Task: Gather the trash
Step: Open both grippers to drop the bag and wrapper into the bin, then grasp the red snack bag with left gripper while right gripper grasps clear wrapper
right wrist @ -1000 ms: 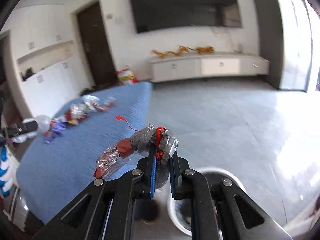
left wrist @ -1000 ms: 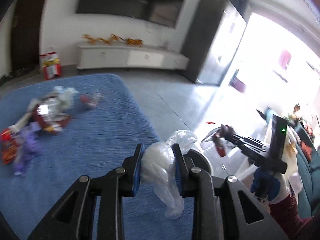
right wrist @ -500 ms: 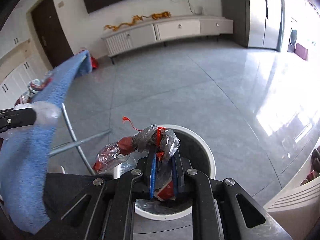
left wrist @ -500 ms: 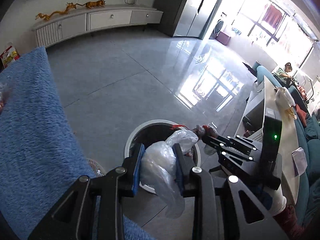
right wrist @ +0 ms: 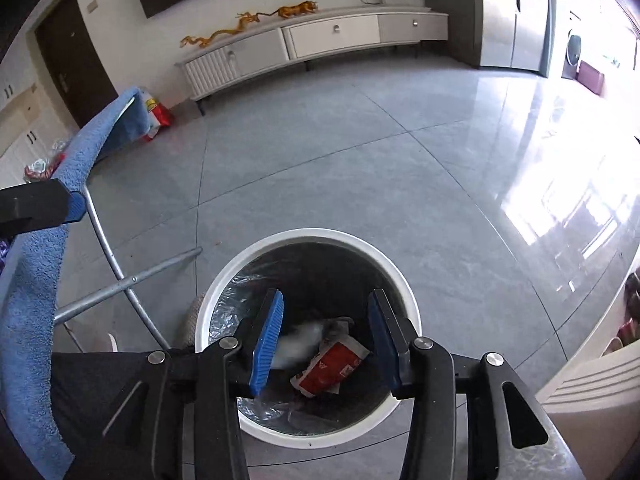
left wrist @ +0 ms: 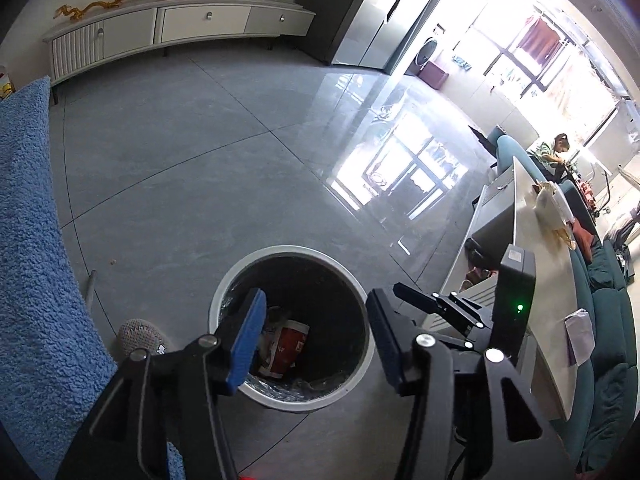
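A round bin with a white rim (left wrist: pixel 288 249) (right wrist: pixel 312 234) and a clear liner stands on the grey floor under both grippers. My left gripper (left wrist: pixel 316 336) hangs over it, jaws opening, with nothing between the blue pads. In the right wrist view my right gripper (right wrist: pixel 326 332) is also above the bin, jaws opening and nothing held. Down inside lie a red wrapper (left wrist: pixel 290 344) (right wrist: pixel 330 366) and a blurred whitish plastic bag (right wrist: pixel 300 340). The right gripper (left wrist: pixel 404 294) shows at the right of the left wrist view. More trash (right wrist: pixel 40 166) lies on the blue-covered table (right wrist: pixel 28 280).
The table's metal legs (right wrist: pixel 120 280) cross just left of the bin. A grey round object (left wrist: pixel 140 334) sits beside the bin. A low table (left wrist: pixel 532 280) and teal sofa are to the right, where a person (left wrist: pixel 554 150) sits far off. A white cabinet (right wrist: pixel 332 36) lines the far wall.
Both grippers came from the table down over the bin and opened. The plastic bag left the left gripper and the foil wrapper left the right one; both are now in the bin.
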The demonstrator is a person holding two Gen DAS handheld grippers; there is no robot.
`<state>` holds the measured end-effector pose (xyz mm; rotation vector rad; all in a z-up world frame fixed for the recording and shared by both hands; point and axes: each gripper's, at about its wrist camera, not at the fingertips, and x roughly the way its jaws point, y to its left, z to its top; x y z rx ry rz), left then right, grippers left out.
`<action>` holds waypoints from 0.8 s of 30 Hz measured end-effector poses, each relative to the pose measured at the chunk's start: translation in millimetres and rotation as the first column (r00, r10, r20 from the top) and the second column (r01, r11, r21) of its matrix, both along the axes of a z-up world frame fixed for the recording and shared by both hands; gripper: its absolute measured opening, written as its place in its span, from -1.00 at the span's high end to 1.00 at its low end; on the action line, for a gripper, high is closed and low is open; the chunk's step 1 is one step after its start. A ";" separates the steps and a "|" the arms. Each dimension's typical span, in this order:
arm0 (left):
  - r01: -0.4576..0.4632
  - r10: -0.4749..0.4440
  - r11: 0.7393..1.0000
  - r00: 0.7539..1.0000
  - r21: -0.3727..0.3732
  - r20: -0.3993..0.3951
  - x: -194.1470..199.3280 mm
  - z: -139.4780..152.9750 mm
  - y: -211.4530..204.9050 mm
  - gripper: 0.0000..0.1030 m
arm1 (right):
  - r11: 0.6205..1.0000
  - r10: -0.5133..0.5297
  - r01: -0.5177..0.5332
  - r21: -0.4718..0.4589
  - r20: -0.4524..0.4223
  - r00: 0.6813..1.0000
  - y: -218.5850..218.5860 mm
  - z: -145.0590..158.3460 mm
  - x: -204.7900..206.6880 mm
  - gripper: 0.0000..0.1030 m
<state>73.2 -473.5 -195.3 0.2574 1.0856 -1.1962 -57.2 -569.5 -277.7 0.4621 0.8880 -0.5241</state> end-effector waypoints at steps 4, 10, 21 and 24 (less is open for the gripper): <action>-0.042 0.045 0.998 0.998 -0.050 0.051 3.1 24.9 23.0 0.01 | 0.999 -0.027 0.028 -0.027 0.037 0.999 1.4 23.1 -14.3 0.15; -0.133 0.162 0.977 0.971 -0.166 0.174 6.1 75.1 77.4 0.01 | 0.993 -0.025 0.039 -0.107 0.131 0.991 17.2 83.0 -29.0 0.13; -0.285 0.365 0.913 0.891 -0.293 0.270 20.4 151.0 213.2 0.01 | 0.964 0.152 -0.071 -0.258 0.308 0.939 88.9 194.9 -10.4 0.08; -0.349 0.440 0.879 0.857 -0.324 0.269 31.9 164.2 261.3 -0.06 | 0.954 0.207 -0.114 -0.277 0.335 0.919 109.5 213.7 0.5 0.08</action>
